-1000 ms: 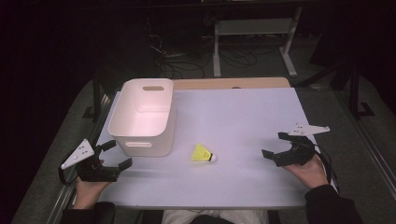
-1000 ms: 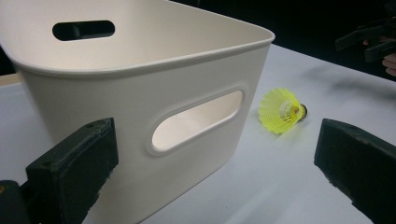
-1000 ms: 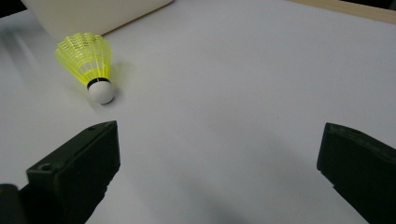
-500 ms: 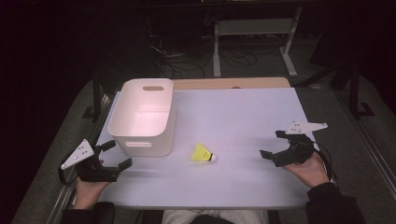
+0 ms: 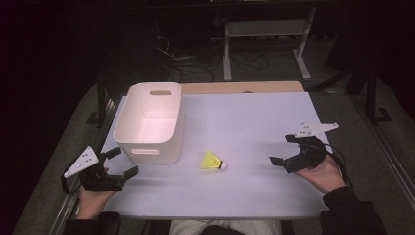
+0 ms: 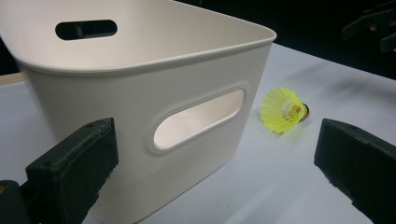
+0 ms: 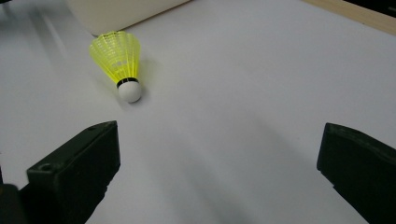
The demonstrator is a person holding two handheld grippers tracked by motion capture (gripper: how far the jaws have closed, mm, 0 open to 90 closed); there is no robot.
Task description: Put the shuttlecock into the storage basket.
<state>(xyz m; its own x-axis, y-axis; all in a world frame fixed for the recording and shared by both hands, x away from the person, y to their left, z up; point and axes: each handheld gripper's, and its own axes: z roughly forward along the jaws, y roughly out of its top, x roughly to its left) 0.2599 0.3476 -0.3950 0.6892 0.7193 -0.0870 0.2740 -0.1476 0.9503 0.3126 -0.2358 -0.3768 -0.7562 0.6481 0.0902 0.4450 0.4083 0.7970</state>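
A yellow shuttlecock (image 5: 213, 161) with a white cork lies on its side on the white table (image 5: 249, 117), just right of a white bin (image 5: 169, 147). My right gripper (image 5: 282, 149) is open, low over the table to the right of the shuttlecock, jaws pointing at it. In the right gripper view the shuttlecock (image 7: 119, 58) lies ahead and left of the open right gripper (image 7: 219, 172). My left gripper (image 5: 122, 162) is open at the table's front left, near the bin's front wall. In the left gripper view the bin (image 6: 140, 93) is close ahead of that gripper (image 6: 215, 172), with the shuttlecock (image 6: 282, 109) beyond.
The bin holds nothing that I can see and has slot handles at both ends. A wooden strip (image 5: 240, 87) runs along the table's far edge. Behind it, in the dark, stand a metal frame (image 5: 266, 29) and cables on the floor.
My right gripper has slid a little to the left, toward the shuttlecock. The left gripper, bin and shuttlecock have stayed put.
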